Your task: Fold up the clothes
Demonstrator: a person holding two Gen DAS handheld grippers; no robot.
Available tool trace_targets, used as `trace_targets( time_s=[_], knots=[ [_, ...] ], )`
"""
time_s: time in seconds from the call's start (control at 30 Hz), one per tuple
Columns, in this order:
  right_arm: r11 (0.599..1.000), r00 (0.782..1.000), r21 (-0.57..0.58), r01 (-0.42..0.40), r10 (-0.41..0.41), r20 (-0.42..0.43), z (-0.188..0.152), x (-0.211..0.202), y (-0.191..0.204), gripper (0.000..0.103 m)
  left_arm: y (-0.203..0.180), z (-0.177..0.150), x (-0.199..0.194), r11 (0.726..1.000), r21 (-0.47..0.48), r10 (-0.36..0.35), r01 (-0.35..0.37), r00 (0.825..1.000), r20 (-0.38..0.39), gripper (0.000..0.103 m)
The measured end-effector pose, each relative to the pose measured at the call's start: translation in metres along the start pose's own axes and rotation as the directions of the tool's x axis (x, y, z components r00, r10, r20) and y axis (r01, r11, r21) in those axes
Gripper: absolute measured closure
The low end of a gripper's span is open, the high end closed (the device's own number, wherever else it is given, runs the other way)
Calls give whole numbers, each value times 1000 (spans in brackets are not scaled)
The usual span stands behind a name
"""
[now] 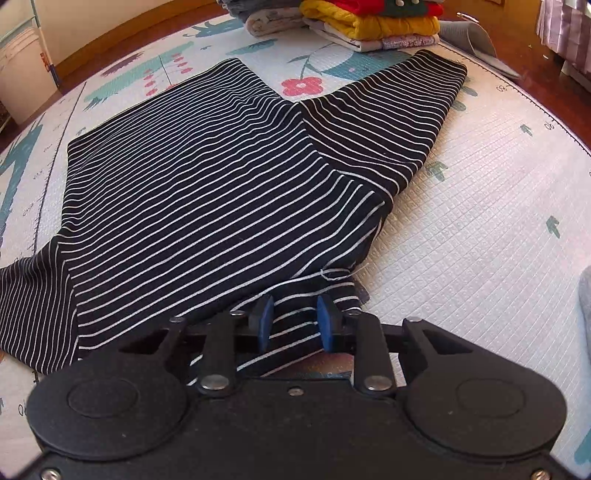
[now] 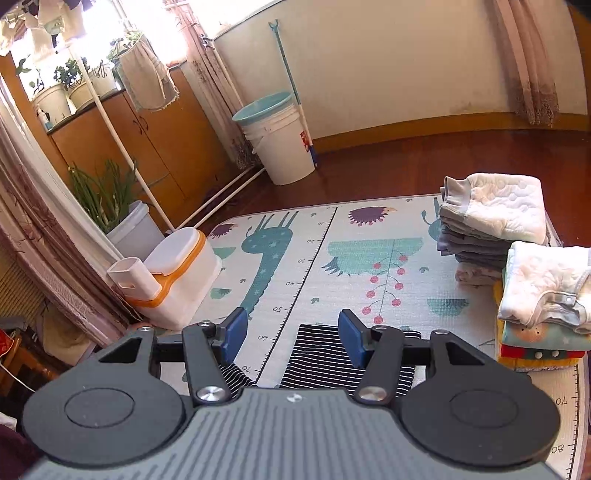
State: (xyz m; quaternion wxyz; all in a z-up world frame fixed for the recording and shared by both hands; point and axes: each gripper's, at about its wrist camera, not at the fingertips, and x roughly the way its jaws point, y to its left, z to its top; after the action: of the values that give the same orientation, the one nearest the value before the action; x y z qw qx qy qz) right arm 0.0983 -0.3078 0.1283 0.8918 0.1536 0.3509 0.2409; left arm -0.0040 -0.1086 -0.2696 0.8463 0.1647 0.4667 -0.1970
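A black shirt with thin white stripes [image 1: 207, 192] lies spread on the patterned play mat [image 1: 480, 221], one sleeve [image 1: 388, 110] reaching toward the far right. My left gripper [image 1: 295, 317] hovers open over the shirt's near edge, its blue pads [image 1: 264, 317] apart with striped cloth showing between and below them. In the right wrist view, my right gripper [image 2: 293, 336] is open above the mat, and a part of the striped shirt [image 2: 317, 354] shows under it.
Stacks of folded clothes [image 1: 369, 26] sit at the mat's far end and also at the right [image 2: 491, 221]. A white and orange box [image 2: 173, 277], a white bucket [image 2: 277, 144], potted plants [image 2: 110, 199] and a wooden cabinet [image 2: 147, 147] line the wall.
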Motion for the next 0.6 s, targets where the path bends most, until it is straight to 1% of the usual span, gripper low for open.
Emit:
trace_targets(
  time_s=[0.13, 0.17, 0.2, 0.23, 0.3, 0.33, 0.43, 0.53, 0.57, 0.6],
  knots=[
    [999, 999, 43, 33, -34, 27, 2, -9, -22, 47, 0, 11, -8, 1000, -14, -1, 1, 999, 35, 80],
    [998, 999, 52, 39, -41, 34, 2, -10, -25, 47, -3, 10, -2, 1000, 7, -12, 12, 1000, -7, 81],
    [997, 998, 61, 45, -48, 40, 2, -12, -29, 47, -9, 5, 3, 999, 41, -5, 5, 1000, -22, 81],
    [996, 997, 70, 51, -54, 47, 2, -14, -32, 47, -12, 5, 3, 999, 54, 0, 2, 1000, -29, 81],
    [994, 996, 85, 63, -68, 58, 2, -17, -38, 47, -15, 7, 3, 997, 76, 7, -4, 999, -43, 81],
    [994, 995, 85, 71, -77, 61, 2, -18, -39, 47, -12, 10, 2, 998, 56, -5, 8, 998, -60, 81],
    [991, 993, 95, 91, -98, 66, 0, -21, -48, 46, -17, 15, -9, 999, 53, 8, -6, 999, -47, 80],
    [984, 991, 150, 98, -111, 79, -1, -28, -64, 46, -23, 20, -20, 998, 54, 24, -22, 999, -30, 80],
    [981, 990, 170, 99, -114, 85, -1, -30, -69, 46, -25, 22, -24, 998, 54, 29, -27, 999, -24, 79],
    [977, 989, 188, 100, -118, 90, -1, -33, -75, 46, -27, 24, -28, 998, 54, 34, -33, 999, -19, 72]
  ],
)
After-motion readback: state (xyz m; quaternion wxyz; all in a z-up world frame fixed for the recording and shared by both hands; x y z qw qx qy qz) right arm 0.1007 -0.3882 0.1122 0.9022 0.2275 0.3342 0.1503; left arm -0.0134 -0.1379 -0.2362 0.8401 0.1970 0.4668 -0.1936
